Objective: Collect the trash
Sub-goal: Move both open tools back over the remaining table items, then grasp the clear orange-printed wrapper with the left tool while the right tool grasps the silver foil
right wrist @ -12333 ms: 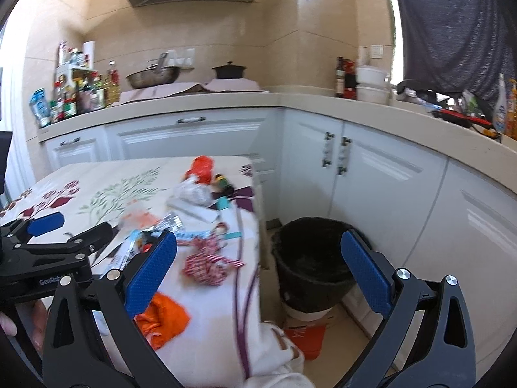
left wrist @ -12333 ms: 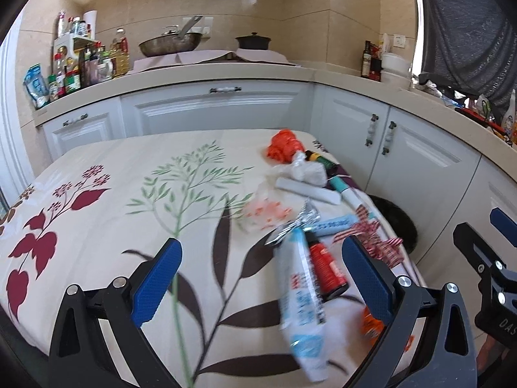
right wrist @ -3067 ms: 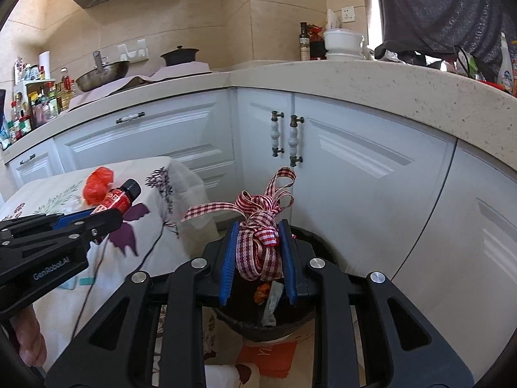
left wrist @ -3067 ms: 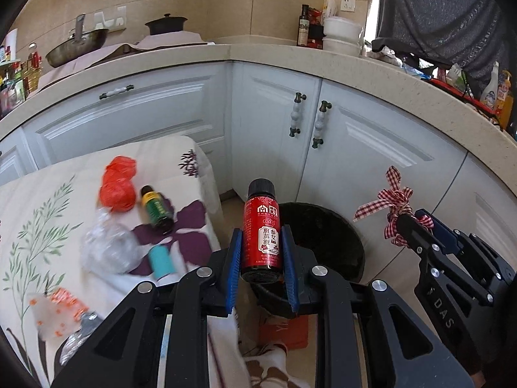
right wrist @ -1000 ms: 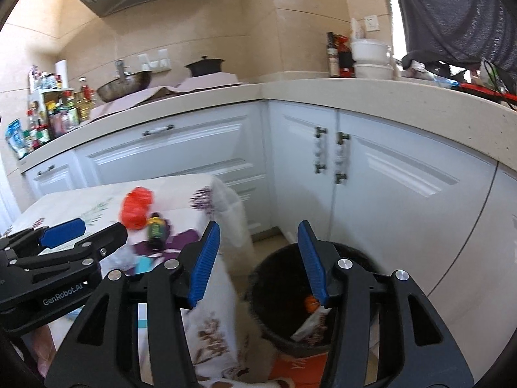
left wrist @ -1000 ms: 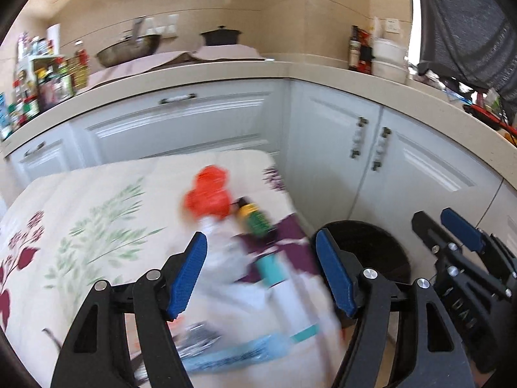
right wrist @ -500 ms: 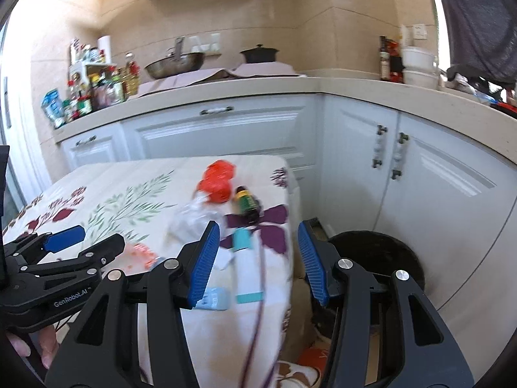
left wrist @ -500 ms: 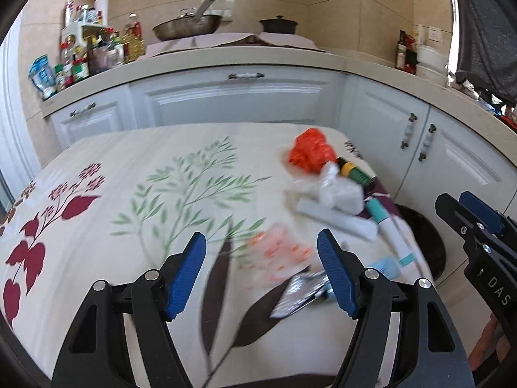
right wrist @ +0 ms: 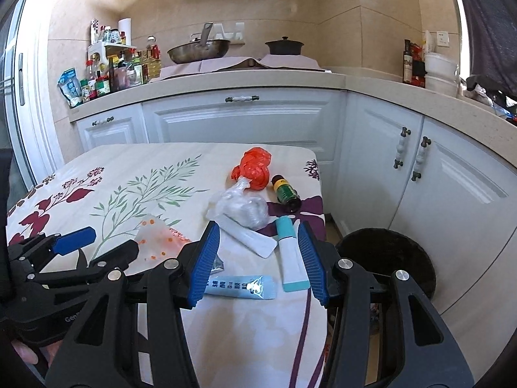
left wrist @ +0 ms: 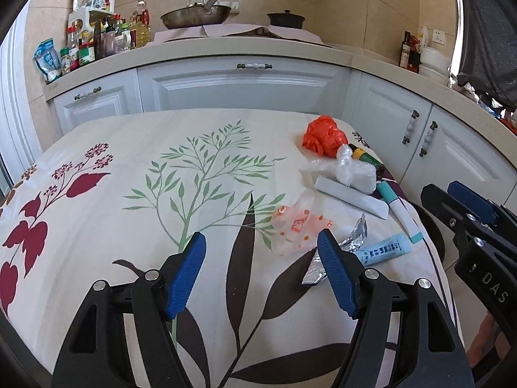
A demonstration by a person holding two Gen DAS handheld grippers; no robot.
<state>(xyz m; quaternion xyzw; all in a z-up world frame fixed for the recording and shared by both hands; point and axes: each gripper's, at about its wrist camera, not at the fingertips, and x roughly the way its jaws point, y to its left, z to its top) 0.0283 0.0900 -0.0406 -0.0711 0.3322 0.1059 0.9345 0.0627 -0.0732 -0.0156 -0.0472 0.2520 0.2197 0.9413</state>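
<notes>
The table (left wrist: 113,148), covered by a cream cloth with a leaf and flower print, fills most of both views, with white kitchen cabinets (right wrist: 239,123) behind it. The black trash bin (right wrist: 387,258) stands on the floor just beside the table's right edge.

The left gripper (left wrist: 261,271) hangs above the near part of the table, its blue pads spread wide and holding nothing. A clear wrapper with orange dots (left wrist: 297,226) lies ahead between the fingers, nearer the right one, and a crumpled foil scrap (left wrist: 349,242) lies against that finger's tip.

The right gripper (right wrist: 258,255) is likewise spread and empty (its pads frame the trash at the table's right edge). A white tube with a teal cap (right wrist: 289,255) lies just inside its right finger; a light blue tube (right wrist: 240,286) lies crosswise in front of the pads, close to the left one.

Farther ahead lie a flat white strip (right wrist: 248,236), a knotted clear plastic bag (right wrist: 242,208), a small green-labelled bottle (right wrist: 286,192) on its side, and a crumpled orange bag (right wrist: 253,168).
</notes>
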